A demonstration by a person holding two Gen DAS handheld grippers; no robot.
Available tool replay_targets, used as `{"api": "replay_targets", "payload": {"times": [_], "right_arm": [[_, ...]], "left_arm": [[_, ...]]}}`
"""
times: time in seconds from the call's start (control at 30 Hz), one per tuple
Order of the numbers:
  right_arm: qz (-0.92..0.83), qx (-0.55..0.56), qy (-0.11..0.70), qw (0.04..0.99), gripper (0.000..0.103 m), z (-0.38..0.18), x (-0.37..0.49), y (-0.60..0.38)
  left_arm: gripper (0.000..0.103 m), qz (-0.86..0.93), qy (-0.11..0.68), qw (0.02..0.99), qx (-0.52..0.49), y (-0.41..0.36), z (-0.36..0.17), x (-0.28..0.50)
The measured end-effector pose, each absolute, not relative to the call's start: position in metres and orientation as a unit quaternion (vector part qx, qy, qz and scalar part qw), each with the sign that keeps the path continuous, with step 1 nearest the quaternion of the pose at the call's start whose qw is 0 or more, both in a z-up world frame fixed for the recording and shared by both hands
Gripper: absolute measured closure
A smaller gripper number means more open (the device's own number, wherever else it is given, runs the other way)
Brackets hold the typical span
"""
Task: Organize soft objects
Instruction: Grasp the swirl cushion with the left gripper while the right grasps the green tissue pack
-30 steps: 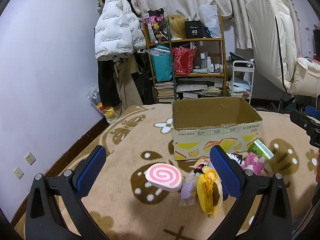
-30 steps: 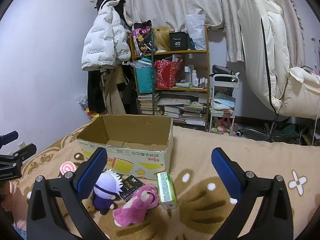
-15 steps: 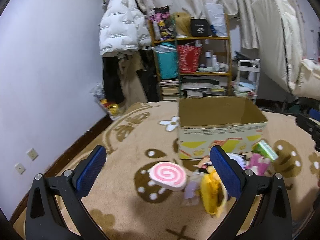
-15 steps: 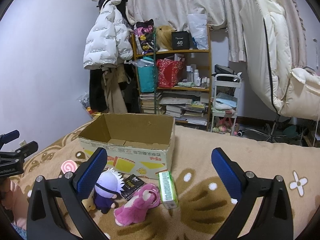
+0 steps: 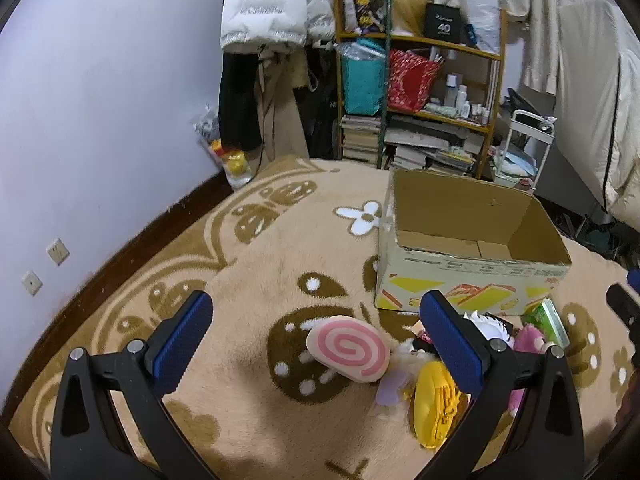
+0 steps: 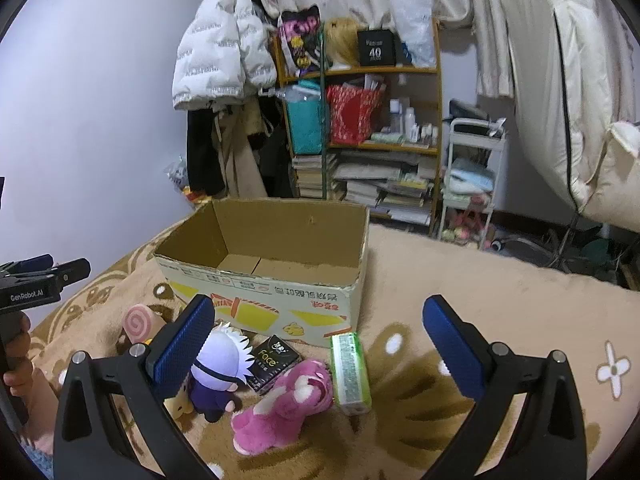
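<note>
An open cardboard box (image 5: 472, 276) (image 6: 264, 292) stands empty on the patterned blanket. In front of it lie a pink swirl cushion (image 5: 348, 348) (image 6: 138, 322), a yellow plush (image 5: 434, 410), a white-haired doll in purple (image 6: 220, 368), a pink bear plush (image 6: 284, 404), a black tissue pack (image 6: 274, 362) and a green tissue pack (image 6: 350, 372) (image 5: 550, 320). My left gripper (image 5: 316, 336) is open, hovering above and just left of the swirl cushion. My right gripper (image 6: 318, 344) is open above the toys, holding nothing.
A shelf (image 6: 360, 120) crowded with bags, books and bottles stands behind the box, with a white puffer jacket (image 6: 216, 64) hanging to its left. A white trolley (image 6: 472, 184) and a cream chair (image 6: 580, 120) are at the right. A hand (image 6: 18, 364) holds the left gripper's handle.
The left gripper has tilted downward and moved closer to the swirl cushion and box. The right gripper has edged forward toward the toys. Both stay open.
</note>
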State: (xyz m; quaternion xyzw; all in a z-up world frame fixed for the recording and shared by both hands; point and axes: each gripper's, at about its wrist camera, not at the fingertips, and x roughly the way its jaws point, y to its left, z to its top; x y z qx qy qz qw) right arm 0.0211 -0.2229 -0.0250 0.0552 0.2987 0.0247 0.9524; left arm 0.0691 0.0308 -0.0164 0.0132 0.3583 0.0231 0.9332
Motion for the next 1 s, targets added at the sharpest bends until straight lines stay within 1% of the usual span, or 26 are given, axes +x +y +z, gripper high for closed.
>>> {"api": "replay_targets", "payload": {"times": [0.2,0.53,0.73,0.87,0.93,1.0], "right_arm": [[0.029,0.036,0.334,0.941,0.0,-0.046,0.043,-0.219],[0.027,0.053,0.386,0.92,0.0,-0.078,0.069,-0.23],[0.031,0.069,0.41,0.909,0.001,-0.095,0.078,-0.234],[0.036,0.078,0.428,0.9,0.014,-0.106,0.086,-0.237],[0.039,0.082,0.439,0.894,0.019,-0.113,0.089,-0.238],[0.04,0.08,0.45,0.889,0.027,-0.119,0.093,-0.237]], "left_arm": [[0.001,0.046,0.392,0.919,0.012,0.03,-0.033,0.097],[0.001,0.037,0.46,0.887,0.014,0.024,-0.074,0.131],[0.001,0.015,0.48,0.876,0.044,0.012,-0.092,0.137],[0.001,0.005,0.5,0.865,0.048,0.008,-0.104,0.142],[0.001,0.0,0.509,0.859,0.048,0.007,-0.111,0.145],[0.001,-0.008,0.517,0.855,0.046,0.006,-0.116,0.147]]}}
